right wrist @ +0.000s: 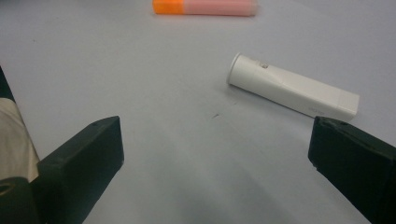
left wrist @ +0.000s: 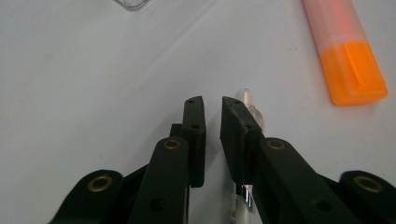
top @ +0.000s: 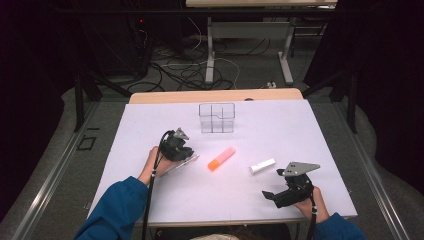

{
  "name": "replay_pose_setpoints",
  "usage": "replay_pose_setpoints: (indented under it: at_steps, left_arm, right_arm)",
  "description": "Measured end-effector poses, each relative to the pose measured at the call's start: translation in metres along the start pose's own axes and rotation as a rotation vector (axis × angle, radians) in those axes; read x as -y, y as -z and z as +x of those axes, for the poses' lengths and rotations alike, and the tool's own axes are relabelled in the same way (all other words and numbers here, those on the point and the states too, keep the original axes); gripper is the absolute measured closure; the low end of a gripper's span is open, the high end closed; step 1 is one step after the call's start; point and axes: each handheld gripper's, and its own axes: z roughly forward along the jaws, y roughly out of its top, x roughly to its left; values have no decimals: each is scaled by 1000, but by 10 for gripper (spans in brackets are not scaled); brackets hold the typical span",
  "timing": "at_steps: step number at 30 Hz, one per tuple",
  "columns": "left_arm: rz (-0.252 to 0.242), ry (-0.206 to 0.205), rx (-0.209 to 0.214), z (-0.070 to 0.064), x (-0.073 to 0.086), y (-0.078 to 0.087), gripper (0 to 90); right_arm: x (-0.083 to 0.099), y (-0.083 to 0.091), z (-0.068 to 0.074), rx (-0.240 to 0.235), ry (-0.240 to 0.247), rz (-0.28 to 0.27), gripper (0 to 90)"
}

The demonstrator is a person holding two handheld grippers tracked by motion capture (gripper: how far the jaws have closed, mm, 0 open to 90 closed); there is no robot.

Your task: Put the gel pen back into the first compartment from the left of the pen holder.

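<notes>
We saw the left gripper (top: 186,156) low over the white table (top: 150,130), near its left half, with a clear-barrelled pen (top: 181,163) lying under it. In the left gripper view the jaws stood nearly together, a thin strip of table showing between them, and the pen (left wrist: 250,112) lay beneath the right-hand jaw rather than in that gap: its clear tip poked out past the jaw's end and a chromed part of its barrel showed lower down. We could not tell whether the jaw touched the pen, but nothing was clamped between the two.

Just to the right of the pen lay an orange highlighter (top: 221,159) with a paler pink body (its orange cap (left wrist: 353,72) pointed toward the person). Farther right, a short white marker-like stick (top: 262,166) lay on the table, apart from the highlighter.

The right gripper (top: 272,186) hovered near the table's front right corner, held in the person's right hand (top: 311,207). Its jaws were spread wide, with bare table between them; in the right gripper view the white stick (right wrist: 293,87) lay ahead of them, its far end just beyond the right-hand jaw.

A clear plastic organiser (top: 216,118) with dividers stood upright toward the back of the table, well apart from both grippers.
</notes>
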Motion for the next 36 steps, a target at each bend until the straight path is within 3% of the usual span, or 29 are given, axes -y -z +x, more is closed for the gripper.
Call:
replay_pose_setpoints:
  at_steps: [2, 4, 9, 11, 14, 23, 32, 36]
  left_arm:
    - [18, -33, -20, -3, -2, 4, 735]
    - [44, -30, -37, -6, -4, 8, 661]
    - [99, -62, -57, -11, -7, 18, 590]
    - [152, -81, -55, -10, -8, 22, 556]
    - [214, -102, -48, -10, -7, 23, 569]
    - [351, -101, -5, -15, -7, 15, 656]
    - [422, -132, -5, -20, -14, 8, 730]
    - [441, -128, 0, -18, -14, 4, 748]
  right_arm:
    - [0, 0, 0, 0, 3, 1, 29]
    - [0, 0, 0, -3, 1, -1, 29]
    - [0, 0, 0, -4, 0, 0, 29]
    - [0, 0, 0, -4, -1, 1, 29]
    - [0, 0, 0, -2, -3, 5, 29]
    - [0, -1, 0, -8, -5, 18, 30]
    - [0, -1, 0, -11, -5, 24, 30]
    - [1, -2, 0, -13, -8, 18, 29]
